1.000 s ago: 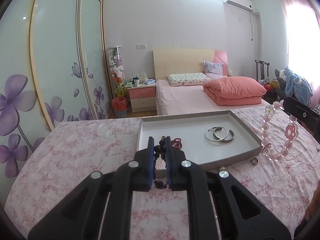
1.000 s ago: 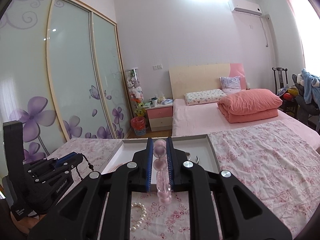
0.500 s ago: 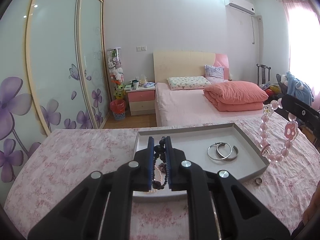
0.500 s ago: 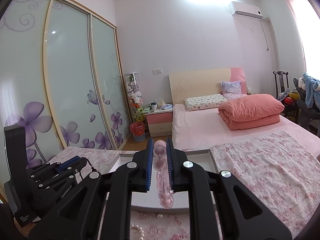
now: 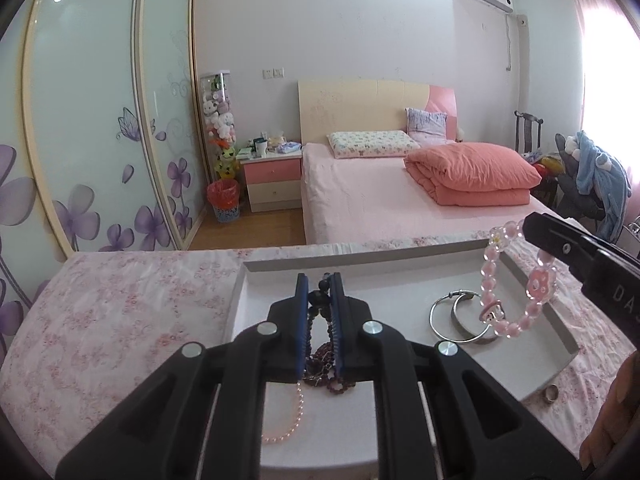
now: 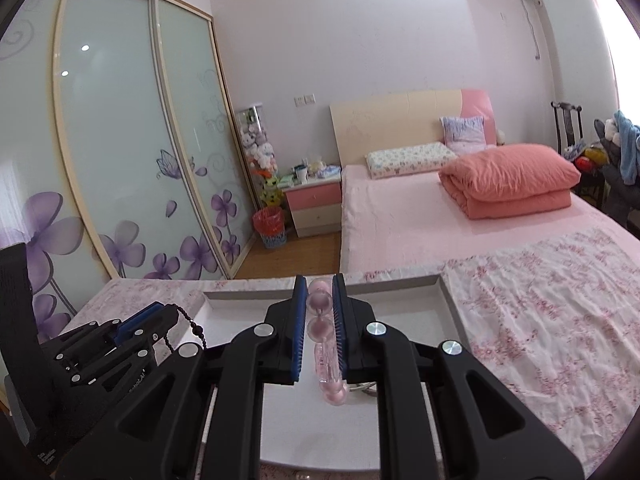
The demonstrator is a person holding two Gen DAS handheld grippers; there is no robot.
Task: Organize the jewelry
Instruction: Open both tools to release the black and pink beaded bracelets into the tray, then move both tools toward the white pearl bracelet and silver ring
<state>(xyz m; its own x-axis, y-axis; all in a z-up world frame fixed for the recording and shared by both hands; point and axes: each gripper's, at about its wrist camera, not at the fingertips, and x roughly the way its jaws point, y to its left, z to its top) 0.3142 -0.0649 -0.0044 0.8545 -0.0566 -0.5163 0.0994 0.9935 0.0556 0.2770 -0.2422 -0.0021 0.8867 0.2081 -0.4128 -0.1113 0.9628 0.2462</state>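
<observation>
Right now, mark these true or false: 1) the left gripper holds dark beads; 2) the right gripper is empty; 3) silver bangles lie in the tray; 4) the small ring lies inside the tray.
1) True: the left gripper is shut on the dark beads.
2) False: the right gripper is shut on the pink bracelet, which hangs over the tray.
3) True: the silver bangles lie in the tray.
4) False: the small ring lies on the floral cloth, just outside the tray's corner.
</observation>
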